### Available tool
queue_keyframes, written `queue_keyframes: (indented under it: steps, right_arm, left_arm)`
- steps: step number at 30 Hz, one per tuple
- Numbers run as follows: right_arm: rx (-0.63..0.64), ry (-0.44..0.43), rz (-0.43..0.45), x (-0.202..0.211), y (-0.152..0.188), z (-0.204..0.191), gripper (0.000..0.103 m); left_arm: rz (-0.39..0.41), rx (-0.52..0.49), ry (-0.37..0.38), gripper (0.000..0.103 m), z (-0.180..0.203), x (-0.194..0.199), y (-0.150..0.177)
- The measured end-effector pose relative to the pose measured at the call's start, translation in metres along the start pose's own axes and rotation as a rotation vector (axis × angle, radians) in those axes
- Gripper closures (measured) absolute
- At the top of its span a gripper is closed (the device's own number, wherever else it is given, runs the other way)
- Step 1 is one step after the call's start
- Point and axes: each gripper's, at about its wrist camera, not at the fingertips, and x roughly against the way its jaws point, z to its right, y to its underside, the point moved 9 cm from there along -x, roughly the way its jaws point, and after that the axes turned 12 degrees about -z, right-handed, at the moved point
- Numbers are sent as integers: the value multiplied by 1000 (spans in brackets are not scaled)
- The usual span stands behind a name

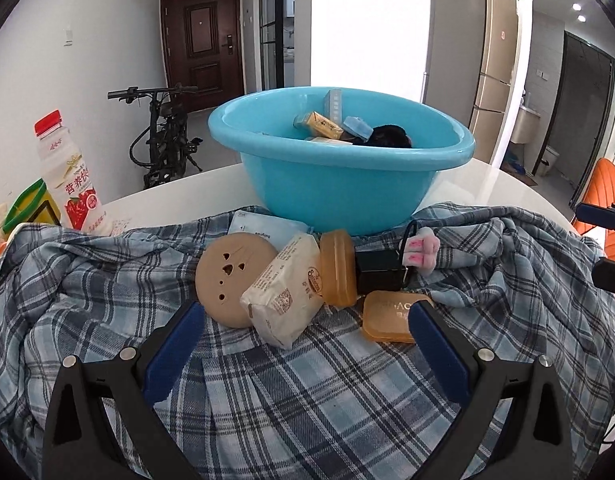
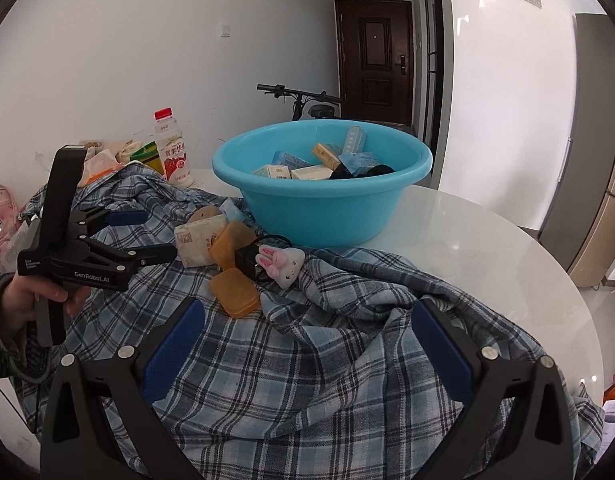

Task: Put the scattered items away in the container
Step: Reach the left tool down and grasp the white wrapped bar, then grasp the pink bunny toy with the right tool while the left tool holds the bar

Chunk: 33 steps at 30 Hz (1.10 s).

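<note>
A blue basin [image 1: 339, 184] [image 2: 319, 204] holds several small boxes and a dark item. In front of it on a plaid shirt [image 1: 307, 392] [image 2: 307, 360] lie a tan round disc [image 1: 231, 278], a white tissue pack [image 1: 285, 290] [image 2: 195, 242], an amber jar [image 1: 339, 268], an amber lid [image 1: 391, 316] [image 2: 235, 294], a black charger [image 1: 381, 274] and a plush bunny [image 1: 421, 252] [image 2: 283, 262]. My left gripper [image 1: 307, 320] is open just short of the tissue pack. It also shows in the right wrist view [image 2: 143, 236]. My right gripper [image 2: 307, 320] is open and empty above the shirt.
A drink bottle [image 1: 69, 176] [image 2: 173, 152] with a red cap stands at the left on the white round table [image 2: 487, 248]. Snack packs [image 2: 107, 156] lie behind it. A bicycle [image 1: 167, 140] and a fridge [image 1: 491, 64] stand beyond the table.
</note>
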Motion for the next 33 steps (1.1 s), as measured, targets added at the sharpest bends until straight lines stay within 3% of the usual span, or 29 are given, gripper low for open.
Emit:
queue_keyframes:
  steps: [6,9,12,13,14,23,29,33]
  right_arm:
    - [-9,3,-45,-15,4,4,0]
    - [-24,12,-58,-22,5,5,0]
    - [-28,25,-66,-26,7,7,0]
    - [-32,26,-68,-27,7,7,0]
    - [-36,24,-72,-28,8,8,0]
    - [-30,29,-91,-24,16,8,0]
    - [-4,-29,-123,-25,15,1,0]
    - [34,-50,-118,-32,6,-4,0]
  left_arm:
    - [-31,-11,25,0,-8,-27,-7]
    - [-39,-5,89,10,-5,-35,-9]
    - [-77,-38,74,45,-2,-45,-8]
    - [-84,-51,62,79,-1,-47,-7]
    - [-89,-62,53,86,0,-48,-6]
    - [-97,-55,28,87,6,-28,5]
    - [-45,-55,13,87,15,3,11]
    - [-53,-36,23,87,16,10,18]
